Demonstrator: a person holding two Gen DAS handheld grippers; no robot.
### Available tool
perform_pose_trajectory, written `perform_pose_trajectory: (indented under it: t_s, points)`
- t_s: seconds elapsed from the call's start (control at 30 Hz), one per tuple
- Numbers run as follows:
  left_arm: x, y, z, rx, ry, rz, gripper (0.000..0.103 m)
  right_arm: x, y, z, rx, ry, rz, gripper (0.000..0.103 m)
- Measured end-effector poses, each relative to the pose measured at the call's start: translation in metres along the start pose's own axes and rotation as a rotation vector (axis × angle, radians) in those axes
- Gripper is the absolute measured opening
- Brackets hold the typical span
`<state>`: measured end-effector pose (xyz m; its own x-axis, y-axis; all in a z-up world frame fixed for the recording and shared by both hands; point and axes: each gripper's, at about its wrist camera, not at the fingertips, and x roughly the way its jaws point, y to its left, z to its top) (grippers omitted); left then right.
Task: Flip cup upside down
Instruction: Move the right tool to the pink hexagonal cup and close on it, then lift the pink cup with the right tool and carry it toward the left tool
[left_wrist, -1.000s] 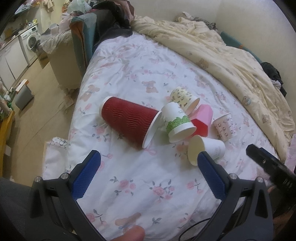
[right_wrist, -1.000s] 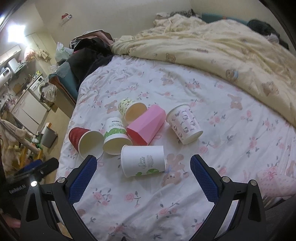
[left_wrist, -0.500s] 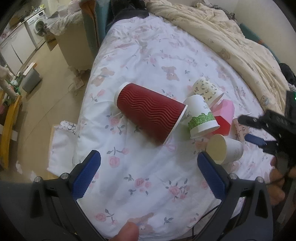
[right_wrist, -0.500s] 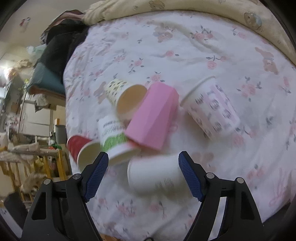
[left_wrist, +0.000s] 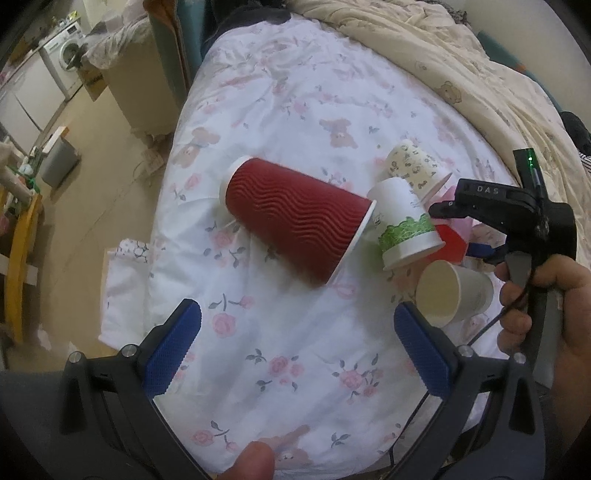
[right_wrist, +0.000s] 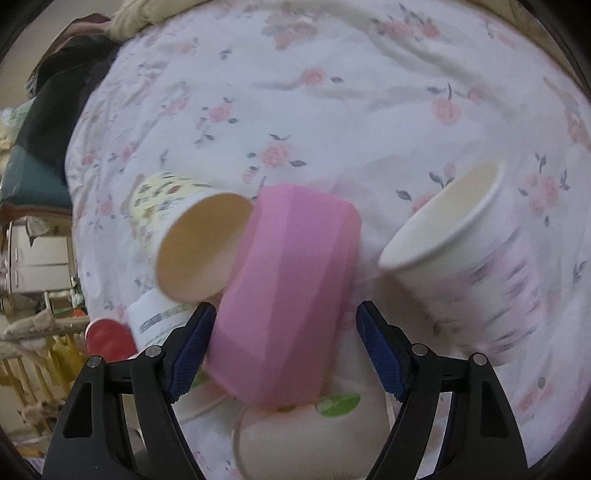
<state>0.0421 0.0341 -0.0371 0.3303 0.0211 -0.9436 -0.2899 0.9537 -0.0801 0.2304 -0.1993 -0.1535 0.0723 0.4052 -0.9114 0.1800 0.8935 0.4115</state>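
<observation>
Right gripper (right_wrist: 284, 339) has closed in — fingers astride faceted pink cup (right_wrist: 288, 288).

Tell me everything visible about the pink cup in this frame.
The pink cup is a faceted tumbler, matte and plastic-looking, lying on its side on the floral bedsheet. Its closed base faces away from the right wrist camera; its open end lies near the camera, resting over the plain white cup. The yellow patterned cup leans against its left side. It sits between the fingers of the right tool, which is open; the left pad looks close to or touching it, the right is apart.
</observation>
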Motion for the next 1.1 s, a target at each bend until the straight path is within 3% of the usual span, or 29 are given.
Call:
perform_pose_trajectory:
  t_s: [0.1, 0.33, 0.63, 0.87, 1.1]
  points:
    - [0.002, 0.003, -0.001, -0.009, 0.010, -0.006, 0.103, 0.005, 0.003, 0.001, -0.005, 0.019, 0.017, 0.068]
    - [-0.002, 0.007, -0.003, -0.014, -0.006, 0.003, 0.103, -0.019, 0.004, -0.003, -0.013, -0.063, 0.074, 0.065]
    - [-0.010, 0.019, -0.007, -0.049, -0.039, 0.014, 0.103, -0.091, 0.009, -0.032, -0.116, -0.152, 0.154, 0.065]
    - [-0.017, 0.027, -0.012, -0.068, -0.058, 0.028, 0.103, -0.107, 0.020, -0.089, -0.259, -0.101, 0.191, 0.065]
    - [-0.021, 0.036, -0.019, -0.098, -0.060, 0.025, 0.103, -0.081, 0.029, -0.149, -0.350, 0.008, 0.226, 0.065]
